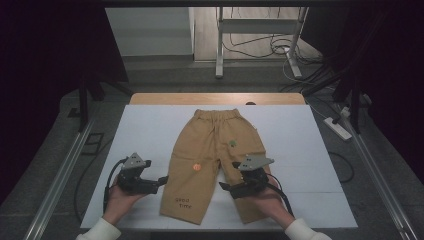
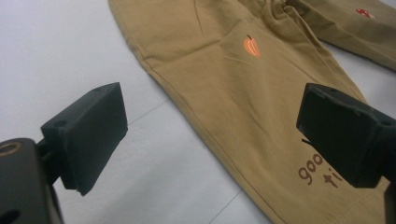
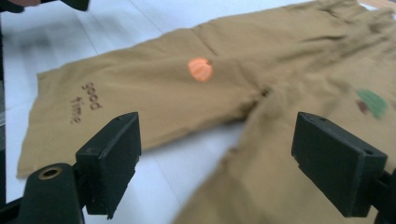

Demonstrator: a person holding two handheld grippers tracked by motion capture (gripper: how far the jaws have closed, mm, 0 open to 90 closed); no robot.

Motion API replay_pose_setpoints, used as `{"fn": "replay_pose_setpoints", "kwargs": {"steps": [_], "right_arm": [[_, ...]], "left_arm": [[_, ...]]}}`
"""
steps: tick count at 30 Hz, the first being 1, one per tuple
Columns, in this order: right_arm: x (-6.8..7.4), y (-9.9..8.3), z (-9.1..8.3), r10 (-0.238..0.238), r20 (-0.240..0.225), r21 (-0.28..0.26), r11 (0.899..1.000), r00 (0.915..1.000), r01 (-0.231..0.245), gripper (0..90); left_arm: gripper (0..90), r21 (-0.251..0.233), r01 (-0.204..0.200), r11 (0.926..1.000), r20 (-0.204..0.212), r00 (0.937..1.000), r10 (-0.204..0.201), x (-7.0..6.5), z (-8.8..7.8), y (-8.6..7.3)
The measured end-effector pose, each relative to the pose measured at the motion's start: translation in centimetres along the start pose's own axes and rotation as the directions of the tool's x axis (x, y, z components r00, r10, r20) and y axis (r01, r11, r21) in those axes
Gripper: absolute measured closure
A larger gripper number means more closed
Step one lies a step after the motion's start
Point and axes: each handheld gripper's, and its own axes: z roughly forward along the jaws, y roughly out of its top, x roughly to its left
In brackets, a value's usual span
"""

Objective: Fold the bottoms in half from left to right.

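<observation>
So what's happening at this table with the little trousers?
A person holds a hand-held gripper in each hand over a pair of tan trousers spread flat on a white table. The left hand-held gripper sits open beside the outer edge of one leg. The right hand-held gripper is open over the other leg. Neither has hold of the cloth yet.

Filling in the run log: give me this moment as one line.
item: tan cotton trousers flat on white table | left gripper: open, beside left leg | right gripper: open, over right leg | grasp: none
</observation>
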Motion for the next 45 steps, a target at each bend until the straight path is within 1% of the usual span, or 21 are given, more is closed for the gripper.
{"fn": "replay_pose_setpoints", "kwargs": {"steps": [4, 5, 6, 7, 8, 15, 22, 31, 34, 35, 36, 45], "right_arm": [[0.7, 0.6, 1.3, -0.02, -0.022, 0.008, 1.0, 0.9996, 0.02, 16.1], [0.7, 0.6, 1.3, -0.02, -0.022, 0.008, 1.0, 0.9996, 0.02, 16.1], [1.0, 0.9, 1.8, -0.026, -0.034, 0.013, 1.0, 0.9991, 0.026, 16.1], [1.0, 0.9, 1.8, -0.026, -0.034, 0.013, 1.0, 0.9991, 0.026, 16.1], [1.3, 1.2, 2.3, -0.029, -0.046, 0.012, 0.999, 0.9985, 0.03, 16.2], [2.1, 1.7, 3.6, -0.036, -0.073, 0.019, 0.999, 0.9967, 0.037, 16.2], [2.7, 2.1, 4.4, -0.039, -0.092, 0.022, 0.999, 0.995, 0.041, 16.2], [4.0, 2.5, 5.8, -0.045, -0.125, 0.025, 0.999, 0.9912, 0.048, 16.2], [4.7, 2.9, 6.3, -0.055, -0.138, 0.025, 0.998, 0.9889, 0.059, 16.2], [4.7, 2.9, 6.3, -0.055, -0.138, 0.025, 0.998, 0.9889, 0.059, 16.2], [4.9, 3.0, 6.5, -0.067, -0.142, 0.026, 0.997, 0.9876, 0.071, 16.2], [5.6, 3.0, 7.3, -0.066, -0.16, 0.039, 0.997, 0.9849, 0.073, 16.2]], "left_arm": [[8.5, 0.0, 0.002, 1.0, -0.004, 1.0, -0.002, 0.0, 0.0, 0.0], [8.5, 0.0, 0.002, 1.0, -0.004, 1.0, -0.002, 0.0, 0.0, 0.0], [8.5, 0.0, 0.003, 1.0, -0.006, 1.0, -0.003, 0.0, 0.0, 0.0], [8.6, 0.0, 0.003, 1.0, -0.006, 1.0, -0.003, 0.0, 0.0, 0.0], [8.7, -0.001, 0.003, 1.0, -0.006, 1.0, -0.003, 0.0, 0.0, 0.0], [8.8, 0.002, 0.004, 1.0, -0.006, 1.0, -0.004, 0.1, 0.0, 0.0], [8.9, -0.004, 0.007, 1.0, 0.001, 1.0, -0.007, 0.1, 0.0, 0.0], [9.0, -0.011, 0.007, 0.9999, 0.01, 0.9999, -0.007, 0.0, -0.1, 0.1], [9.0, -0.012, 0.005, 0.9999, 0.013, 0.9999, -0.005, 0.0, -0.1, 0.2], [9.0, -0.011, 0.006, 0.9999, 0.013, 0.9999, -0.006, 0.0, -0.1, 0.2], [9.0, -0.011, 0.007, 0.9999, 0.013, 0.9999, -0.007, 0.1, -0.1, 0.2], [9.2, -0.011, 0.009, 0.9999, 0.011, 0.9999, -0.009, 0.2, -0.1, 0.2]]}}
